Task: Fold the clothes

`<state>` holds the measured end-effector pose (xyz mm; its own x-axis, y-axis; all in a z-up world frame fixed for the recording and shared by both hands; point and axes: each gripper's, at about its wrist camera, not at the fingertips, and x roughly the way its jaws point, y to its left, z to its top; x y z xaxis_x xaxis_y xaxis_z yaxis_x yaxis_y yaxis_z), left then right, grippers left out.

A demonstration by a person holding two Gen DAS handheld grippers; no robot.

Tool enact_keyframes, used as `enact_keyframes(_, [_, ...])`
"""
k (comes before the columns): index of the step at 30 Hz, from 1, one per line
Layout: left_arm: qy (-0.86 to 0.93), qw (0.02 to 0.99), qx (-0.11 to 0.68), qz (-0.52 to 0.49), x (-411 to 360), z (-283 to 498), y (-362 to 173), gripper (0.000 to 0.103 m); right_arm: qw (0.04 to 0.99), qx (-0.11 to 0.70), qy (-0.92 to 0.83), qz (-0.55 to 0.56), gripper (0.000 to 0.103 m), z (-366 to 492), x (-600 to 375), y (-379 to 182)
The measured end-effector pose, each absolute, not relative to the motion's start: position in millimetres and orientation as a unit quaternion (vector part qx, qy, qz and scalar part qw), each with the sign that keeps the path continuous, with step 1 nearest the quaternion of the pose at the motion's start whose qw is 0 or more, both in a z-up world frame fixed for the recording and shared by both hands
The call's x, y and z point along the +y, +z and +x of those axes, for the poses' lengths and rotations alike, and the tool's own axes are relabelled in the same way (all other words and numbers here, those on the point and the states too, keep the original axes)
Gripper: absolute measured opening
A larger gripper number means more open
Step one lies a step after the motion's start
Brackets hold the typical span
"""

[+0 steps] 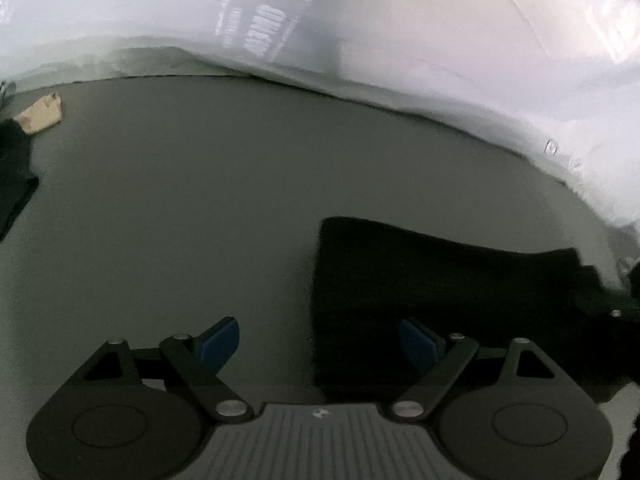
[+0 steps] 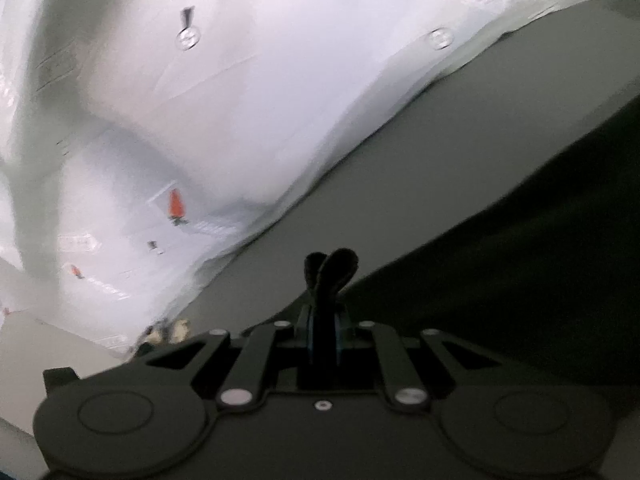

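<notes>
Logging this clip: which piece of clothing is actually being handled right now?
On the grey table, a black garment lies beside the open left gripper. The right gripper pinches its bunched edge; the other dark cloth lies untouched at the far left.

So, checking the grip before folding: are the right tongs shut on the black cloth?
Shut: the right tongs pinch a bunch of black cloth sticking out past their tips.

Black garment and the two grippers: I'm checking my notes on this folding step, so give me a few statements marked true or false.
1. The right gripper is shut on black fabric. True.
2. The left gripper holds the black garment. False: its jaws stand open and empty above it.
3. The surface is grey. True.
4. A tan object lies on the black garment. False: it lies apart, on the surface's far side.
</notes>
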<state>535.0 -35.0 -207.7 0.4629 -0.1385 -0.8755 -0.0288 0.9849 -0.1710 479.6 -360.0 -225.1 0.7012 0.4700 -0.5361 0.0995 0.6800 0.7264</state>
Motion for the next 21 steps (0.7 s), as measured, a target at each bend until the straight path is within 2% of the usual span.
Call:
enact_keyframes(8, [-0.006,0.835,0.548,-0.037,-60,538,-231,0.089,0.819,0.416,0.078,0.387,0.011,489,-400,-274])
enact_keyframes(11, [-0.002,0.834,0.55,-0.038,-60,536,-234,0.09,0.815,0.407,0.08,0.404,0.012,488,-404,-279])
enact_keyframes(21, [-0.004,0.838,0.546,0.014,-83,543,-206,0.089,0.814,0.345,0.067,0.464,0.036,461,-430,-264])
